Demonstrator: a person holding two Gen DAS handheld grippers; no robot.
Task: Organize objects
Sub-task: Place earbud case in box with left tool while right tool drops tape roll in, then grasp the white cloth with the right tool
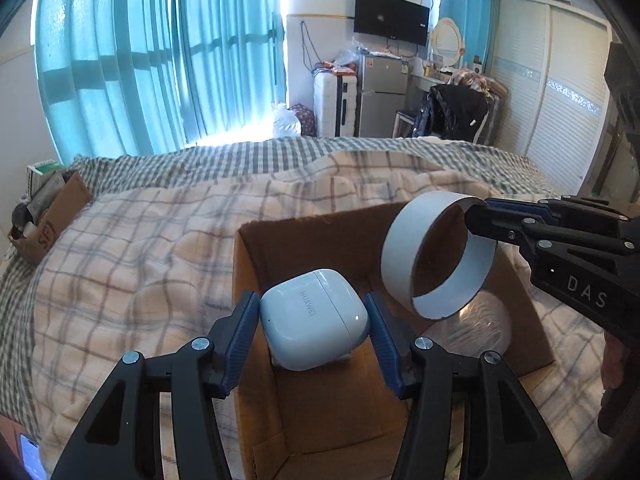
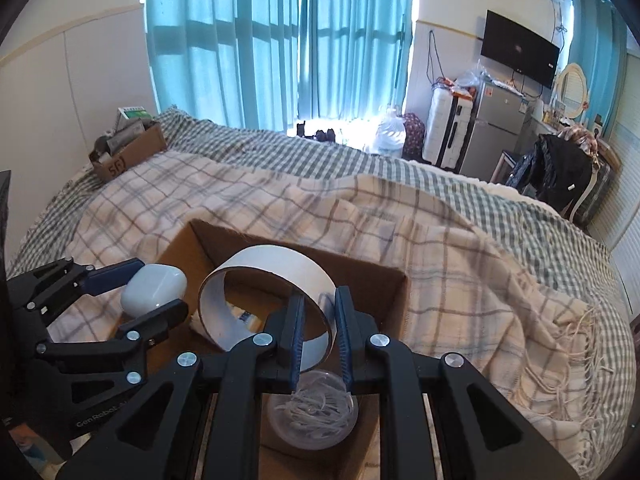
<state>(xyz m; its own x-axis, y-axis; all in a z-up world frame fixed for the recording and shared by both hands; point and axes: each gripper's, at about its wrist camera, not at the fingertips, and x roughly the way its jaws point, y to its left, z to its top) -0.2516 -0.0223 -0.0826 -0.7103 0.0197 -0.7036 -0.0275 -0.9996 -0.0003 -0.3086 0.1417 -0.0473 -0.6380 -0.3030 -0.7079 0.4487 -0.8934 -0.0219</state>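
Note:
My left gripper point(image 1: 312, 320) is shut on a white Huawei earbud case point(image 1: 314, 318) and holds it above the open cardboard box point(image 1: 256, 256) on the bed. My right gripper point(image 2: 320, 320) is shut on the wall of a white tape ring point(image 2: 256, 272) with a brown inside, held over the same box point(image 2: 384, 280). In the left wrist view the ring point(image 1: 400, 256) hangs at the right, pinched by the right gripper point(image 1: 476, 216). In the right wrist view the case point(image 2: 154, 294) sits in the left gripper point(image 2: 160, 288). A clear round container point(image 2: 312, 416) lies in the box.
The box rests on a plaid blanket point(image 2: 460, 248) on the bed. A second cardboard box point(image 2: 128, 152) full of items stands at the far left corner. A fridge point(image 2: 492, 136), suitcase and chair stand beyond the bed.

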